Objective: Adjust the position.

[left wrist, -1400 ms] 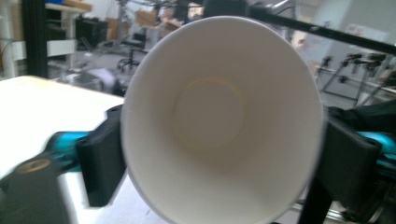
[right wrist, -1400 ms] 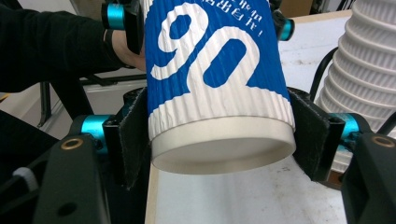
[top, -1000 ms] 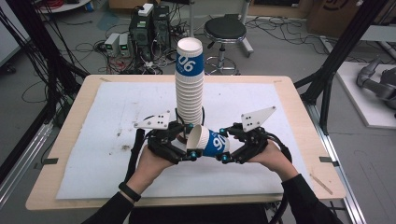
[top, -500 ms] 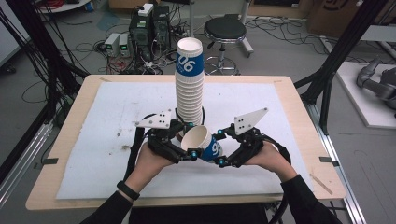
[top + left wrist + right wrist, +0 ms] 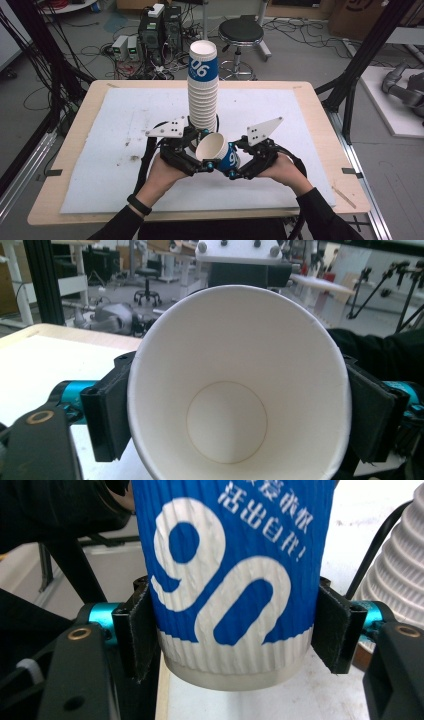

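A blue-and-white paper cup lies tilted between my two grippers above the table's front middle, mouth up and to the left. My right gripper has just been closing, and its pads press the cup low on its ribbed wall. My left gripper has just been opening. Its pads flank the cup behind the rim, and the mouth stays round. Just behind stands a tall stack of the same cups.
A white mat covers most of the wooden table. The cup stack stands close beside the right gripper. Behind the table are a black stool and computer boxes on the floor. Black frame poles flank the table.
The held cup has turned so that its open mouth faces up more. The right gripper has shifted its hold along the cup. Both hands stay in about the same place.
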`<state>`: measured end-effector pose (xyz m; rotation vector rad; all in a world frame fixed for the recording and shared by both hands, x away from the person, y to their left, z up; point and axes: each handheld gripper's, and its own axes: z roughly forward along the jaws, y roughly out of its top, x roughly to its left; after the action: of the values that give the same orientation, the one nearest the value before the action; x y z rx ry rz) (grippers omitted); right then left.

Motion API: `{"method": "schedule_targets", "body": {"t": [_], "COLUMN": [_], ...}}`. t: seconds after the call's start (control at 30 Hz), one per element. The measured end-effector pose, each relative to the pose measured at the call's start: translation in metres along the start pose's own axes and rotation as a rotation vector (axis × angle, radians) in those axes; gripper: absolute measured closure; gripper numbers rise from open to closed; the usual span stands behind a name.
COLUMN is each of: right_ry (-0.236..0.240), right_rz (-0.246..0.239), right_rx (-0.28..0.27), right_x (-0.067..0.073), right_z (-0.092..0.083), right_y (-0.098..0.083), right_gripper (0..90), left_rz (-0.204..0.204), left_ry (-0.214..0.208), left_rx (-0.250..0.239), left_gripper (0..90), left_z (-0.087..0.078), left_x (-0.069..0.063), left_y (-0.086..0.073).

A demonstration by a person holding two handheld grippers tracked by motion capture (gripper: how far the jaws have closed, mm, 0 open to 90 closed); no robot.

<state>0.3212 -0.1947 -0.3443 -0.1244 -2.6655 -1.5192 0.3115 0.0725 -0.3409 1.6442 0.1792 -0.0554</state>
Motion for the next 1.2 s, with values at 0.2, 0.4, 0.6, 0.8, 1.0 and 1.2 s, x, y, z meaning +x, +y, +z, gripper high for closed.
{"method": "schedule_targets", "body": {"t": [0.2,0.4,0.6,0.8,1.0,1.2], "right_ry": [-0.001,0.007,0.003,-0.006,-0.007,-0.012], "right_rz": [0.016,0.027,0.024,0.024,0.018,0.017], "right_rx": [-0.079,-0.122,-0.116,-0.108,-0.093,-0.072], "right_x": [-0.002,-0.002,-0.002,-0.001,-0.001,0.001], "right_z": [-0.009,-0.009,-0.004,-0.002,-0.001,0.000], "right_y": [-0.003,-0.003,-0.003,-0.003,-0.003,-0.003], "right_gripper": [30.3,30.2,30.3,30.3,29.7,23.1], "left_rz": [-0.046,-0.069,-0.059,-0.047,-0.037,-0.046], "left_ry": [-0.021,-0.025,-0.023,-0.018,-0.020,-0.008], "left_rx": [-0.072,-0.105,-0.114,-0.101,-0.072,-0.035], "left_gripper": [10.0,10.9,18.8,21.8,22.7,23.1], "left_z": [0.000,0.003,0.002,0.001,0.001,-0.002], "left_x": [0.002,0.003,0.003,0.003,0.004,0.005], "left_y": [-0.004,-0.004,-0.004,-0.004,-0.003,0.001]}}
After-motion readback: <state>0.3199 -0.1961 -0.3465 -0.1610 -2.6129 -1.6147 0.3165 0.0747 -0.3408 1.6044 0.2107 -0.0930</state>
